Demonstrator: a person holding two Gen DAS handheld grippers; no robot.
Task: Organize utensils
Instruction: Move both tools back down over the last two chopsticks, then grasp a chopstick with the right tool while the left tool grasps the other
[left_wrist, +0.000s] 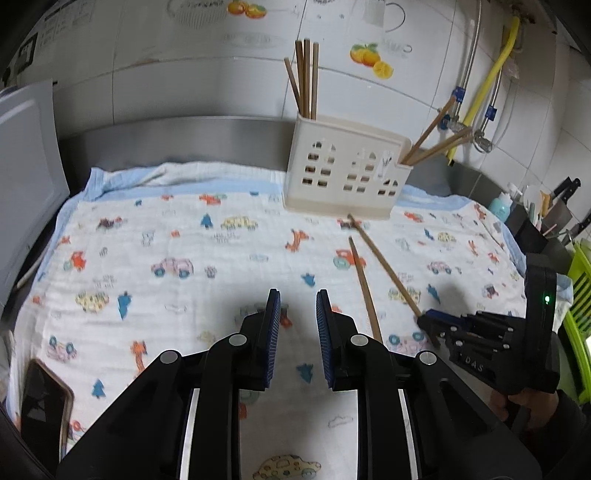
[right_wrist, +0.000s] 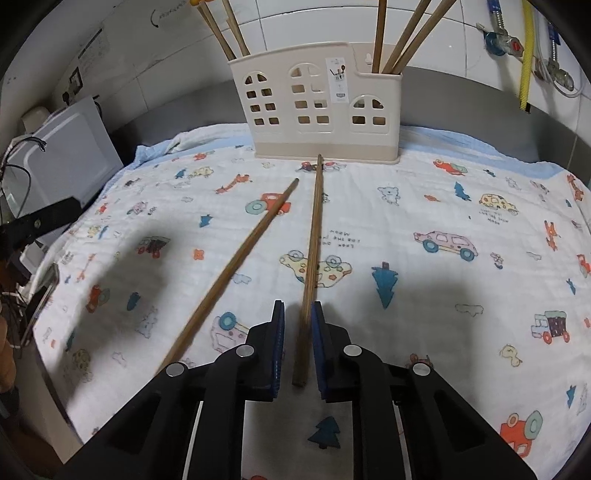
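A cream house-shaped utensil holder (left_wrist: 347, 173) (right_wrist: 321, 107) stands at the back of the patterned cloth. Several wooden chopsticks stand in its left end (left_wrist: 306, 79) and its right end (left_wrist: 436, 140). Two loose chopsticks lie on the cloth. My right gripper (right_wrist: 297, 308) (left_wrist: 424, 319) has its jaws around the near end of one chopstick (right_wrist: 312, 258) (left_wrist: 384, 264), with a small gap on the left side. The other chopstick (right_wrist: 236, 266) (left_wrist: 364, 291) lies to its left. My left gripper (left_wrist: 297, 299) is open and empty above the cloth.
A phone (left_wrist: 44, 402) lies at the cloth's near left corner. A white appliance (right_wrist: 66, 155) stands left. Pipes and a yellow hose (left_wrist: 491, 77) run down the tiled wall. Bottles and knives (left_wrist: 546, 206) and a green rack (left_wrist: 580, 295) are right.
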